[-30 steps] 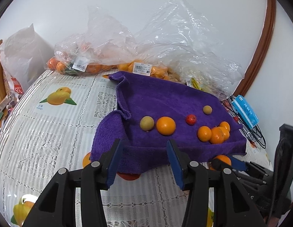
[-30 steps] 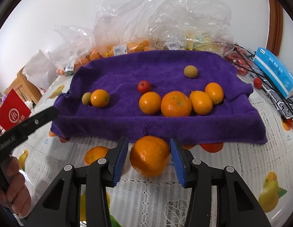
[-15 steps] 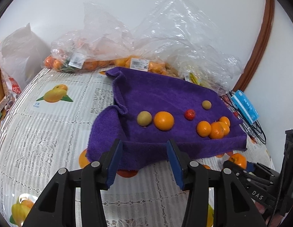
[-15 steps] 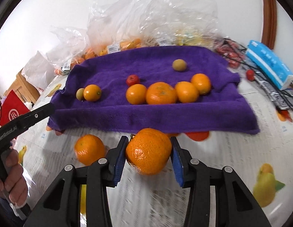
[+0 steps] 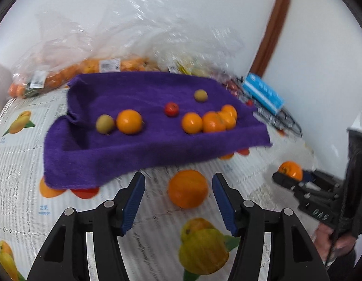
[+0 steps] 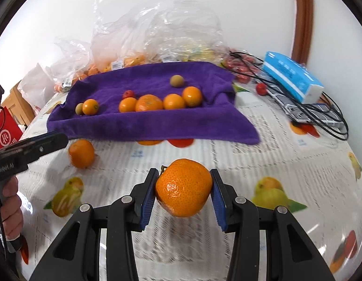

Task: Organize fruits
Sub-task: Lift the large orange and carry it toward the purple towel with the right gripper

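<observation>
A purple towel (image 5: pixel 138 145) (image 6: pixel 157 121) lies on the table with several oranges (image 6: pixel 149 103), a small red fruit (image 5: pixel 171 109) and two greenish fruits (image 5: pixel 105 123) on it. My right gripper (image 6: pixel 183 190) is shut on a large orange (image 6: pixel 183 190), held above the tablecloth in front of the towel; it also shows in the left wrist view (image 5: pixel 289 169). My left gripper (image 5: pixel 178 199) is open, its fingers either side of a loose orange (image 5: pixel 188 192) (image 6: pixel 81 153) on the cloth.
Clear plastic bags of fruit (image 5: pixel 92 66) (image 6: pixel 157 42) lie behind the towel by the wall. A blue tissue pack (image 6: pixel 293 75), black cables (image 6: pixel 321 114) and a red fruit (image 6: pixel 260 88) sit at the right. A red bag (image 6: pixel 5 138) stands at the left.
My right gripper lifted the large orange and drew back from the towel. My left gripper swung right and now frames the loose orange on the cloth.
</observation>
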The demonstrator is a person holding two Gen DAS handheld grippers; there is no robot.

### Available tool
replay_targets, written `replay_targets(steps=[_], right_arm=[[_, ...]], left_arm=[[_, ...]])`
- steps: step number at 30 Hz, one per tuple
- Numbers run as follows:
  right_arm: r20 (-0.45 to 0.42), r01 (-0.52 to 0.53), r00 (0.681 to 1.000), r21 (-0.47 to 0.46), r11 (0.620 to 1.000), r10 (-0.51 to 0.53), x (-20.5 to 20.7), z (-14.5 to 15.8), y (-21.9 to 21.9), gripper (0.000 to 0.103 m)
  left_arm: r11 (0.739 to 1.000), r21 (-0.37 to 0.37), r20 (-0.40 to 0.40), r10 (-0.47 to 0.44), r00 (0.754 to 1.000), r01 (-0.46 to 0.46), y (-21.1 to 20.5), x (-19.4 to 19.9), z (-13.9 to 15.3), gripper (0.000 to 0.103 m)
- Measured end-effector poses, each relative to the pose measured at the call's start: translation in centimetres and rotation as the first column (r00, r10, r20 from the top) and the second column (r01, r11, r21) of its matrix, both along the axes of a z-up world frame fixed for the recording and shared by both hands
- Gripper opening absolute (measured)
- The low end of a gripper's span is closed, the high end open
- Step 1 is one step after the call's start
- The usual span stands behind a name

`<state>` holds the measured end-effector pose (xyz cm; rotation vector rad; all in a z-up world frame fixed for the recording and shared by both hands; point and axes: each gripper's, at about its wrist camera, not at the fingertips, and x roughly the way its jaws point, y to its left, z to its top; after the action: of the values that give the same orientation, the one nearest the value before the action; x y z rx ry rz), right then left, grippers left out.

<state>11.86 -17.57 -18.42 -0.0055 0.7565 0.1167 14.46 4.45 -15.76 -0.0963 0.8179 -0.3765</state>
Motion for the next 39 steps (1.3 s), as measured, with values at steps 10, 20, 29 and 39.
replay_targets(steps=[10, 20, 29, 39], right_arm=[[0.012, 0.011, 1.000, -0.009, 1.000, -0.011, -1.3, -0.6, -1.2, 0.044], [0.011, 0.002, 1.000, -0.004, 1.000, -0.002, -1.9, -1.0, -1.6, 0.044], [0.039, 0.005, 0.999, -0.018, 1.000, -0.004, -2.8, 0.2, -1.7, 0.044], [0.072, 0.021, 0.997, -0.030, 0.999, -0.019, -4.2, 2.7, -1.1, 0.044]], left_arm=[[0.990, 0.145, -0.049, 0.007, 0.999, 0.000, -3.6, 0.6, -2.0, 0.056], [0.988, 0.152, -0.037, 0.029, 0.999, -0.023, -3.8, 0.6, -1.8, 0.040], [0.991, 0.131, -0.015, 0.034, 0.999, -0.031, -3.4, -1.4, -0.9, 0.040], [0.992, 0.101, 0.033, 0.078, 0.996, -0.081, -1.4, -3.7, 2.1, 0.040]])
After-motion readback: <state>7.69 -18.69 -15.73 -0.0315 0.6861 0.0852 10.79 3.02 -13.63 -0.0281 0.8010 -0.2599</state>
